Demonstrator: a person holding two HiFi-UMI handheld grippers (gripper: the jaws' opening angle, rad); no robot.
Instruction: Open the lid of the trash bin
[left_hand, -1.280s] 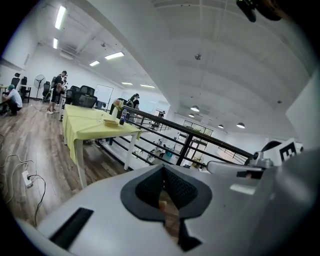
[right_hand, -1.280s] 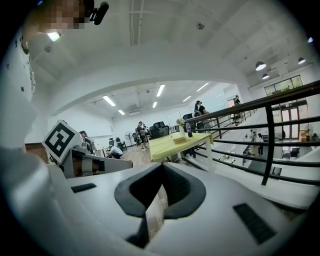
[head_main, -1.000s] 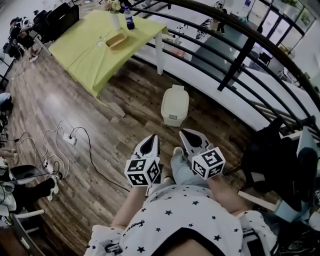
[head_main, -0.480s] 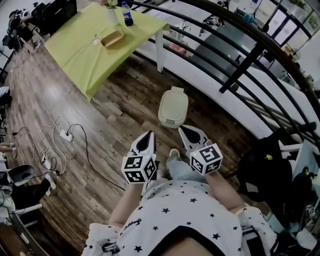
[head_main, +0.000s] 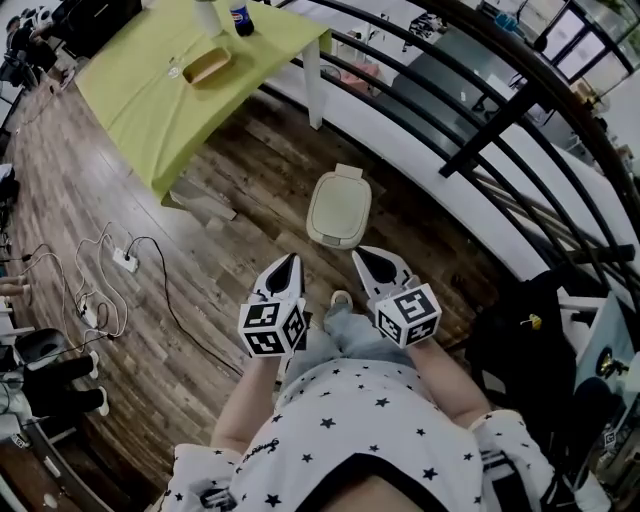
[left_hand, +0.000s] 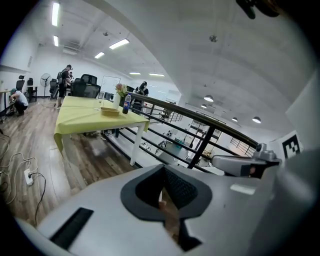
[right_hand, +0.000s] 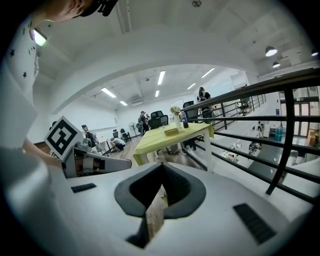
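Dark wooden floorboards ran along a black railing, with a surface under a yellow-green cloth off to the far left. On those boards, close to the railing and ahead of the person, stood the cream trash bin. Its lid lay flat and closed over the top, so the task looked unstarted: no part of the lid was raised and nothing was touching it.

Both tools were held side by side at the person's waist, pointing forward. The left gripper had its jaws pressed together with only a thin slit between them, and its own view showed nothing caught there. The right gripper was likewise drawn closed and empty, a sliver of floorboard showing through the seam in its view.

The bin sat beyond both tips, roughly between their two lines and a little nearer the right gripper, clearly apart from either. Neither gripper view showed the bin at all; both looked out over it towards the clothed surface and the railing. What remained, by my reading, was everything: lowering a gripper to the bin, finding the lid's front edge or the catch, and lifting it on its rear hinge.
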